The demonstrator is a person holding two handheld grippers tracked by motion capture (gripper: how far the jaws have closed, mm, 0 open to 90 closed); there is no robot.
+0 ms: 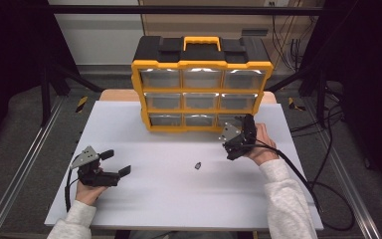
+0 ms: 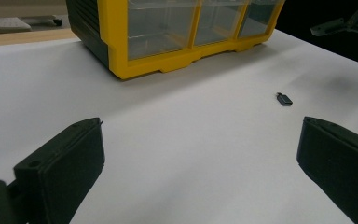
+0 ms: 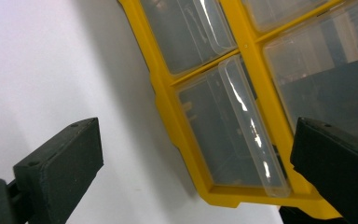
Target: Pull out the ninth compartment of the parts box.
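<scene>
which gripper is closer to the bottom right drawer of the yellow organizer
Right. The right gripper sits just in front of the bottom right drawer, jaws open toward it. The left gripper is far off, near the table's front-left edge.

Left tongs (image 1: 118,163) agape — right tongs (image 1: 240,123) agape, raised.
</scene>
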